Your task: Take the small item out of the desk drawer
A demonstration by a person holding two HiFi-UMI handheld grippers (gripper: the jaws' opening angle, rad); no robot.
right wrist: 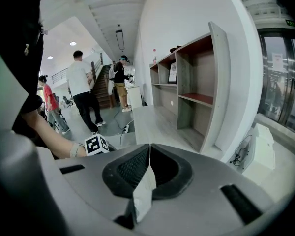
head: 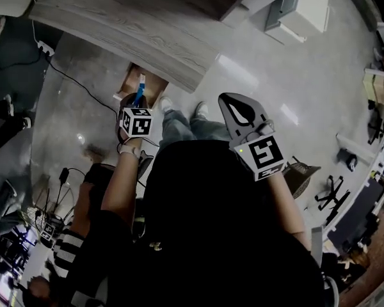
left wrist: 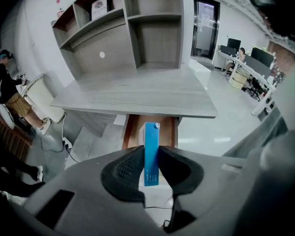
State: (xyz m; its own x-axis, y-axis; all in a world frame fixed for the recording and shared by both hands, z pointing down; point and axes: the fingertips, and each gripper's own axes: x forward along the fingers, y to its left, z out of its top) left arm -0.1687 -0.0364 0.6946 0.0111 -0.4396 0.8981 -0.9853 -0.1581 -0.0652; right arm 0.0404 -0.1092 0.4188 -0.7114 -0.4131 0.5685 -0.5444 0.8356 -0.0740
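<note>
The left gripper (left wrist: 151, 149) is squeezing a thin, flat, blue plastic strip (left wrist: 152, 156) tight between its two black pads, in the lower middle of the left gripper view. The strip stands upright, just in front of the open brown wooden drawer (left wrist: 132, 132) under the long grey wooden desk (left wrist: 137, 95). The right gripper (right wrist: 149, 151) has its jaws pressed together with nothing in them, and it sits at the middle right of the head view.

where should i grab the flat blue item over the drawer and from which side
Across its two broad flat faces, at its near end, coming in from the person's side along its length. The blue item is thin and stands edge-on, so it slots between the fingers. The left gripper is pinching it that way.
</note>
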